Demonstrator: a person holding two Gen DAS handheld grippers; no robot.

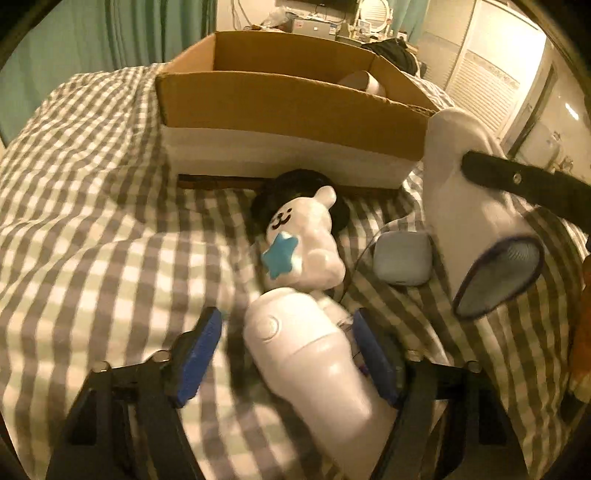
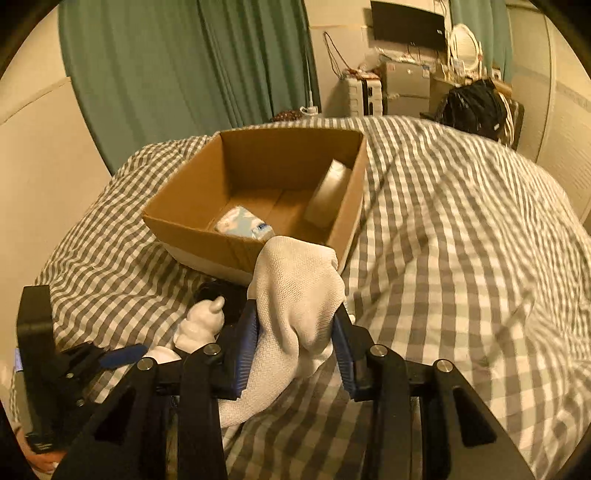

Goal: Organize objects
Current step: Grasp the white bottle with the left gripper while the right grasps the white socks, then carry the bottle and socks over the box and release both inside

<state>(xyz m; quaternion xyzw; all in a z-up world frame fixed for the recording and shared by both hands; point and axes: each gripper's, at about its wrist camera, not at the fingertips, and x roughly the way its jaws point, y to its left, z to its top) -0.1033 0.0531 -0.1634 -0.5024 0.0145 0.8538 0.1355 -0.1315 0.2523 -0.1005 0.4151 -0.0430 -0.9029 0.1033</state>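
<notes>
Sock (image 2: pixel 295 291) is clamped in right claw (image 2: pixel 295 350), near box (image 2: pixel 184 221); next, carry over rim, release. Left claw (image 1: pixel 291 354) spread around bottle (image 1: pixel 314 362).

Gingham duvet (image 2: pixel 461 229) is spread over the whole bed; green curtains (image 2: pixel 177 62) are hung at 11 o'clock; a dark monitor (image 2: pixel 408 25) is mounted at 1 o'clock, above a cluttered desk (image 2: pixel 406 83).

sock (image 2: pixel 295 291): knit cloth, matt | box (image 2: pixel 236 243): cardboard | figurine (image 1: pixel 306 240): glossy, smooth
</notes>
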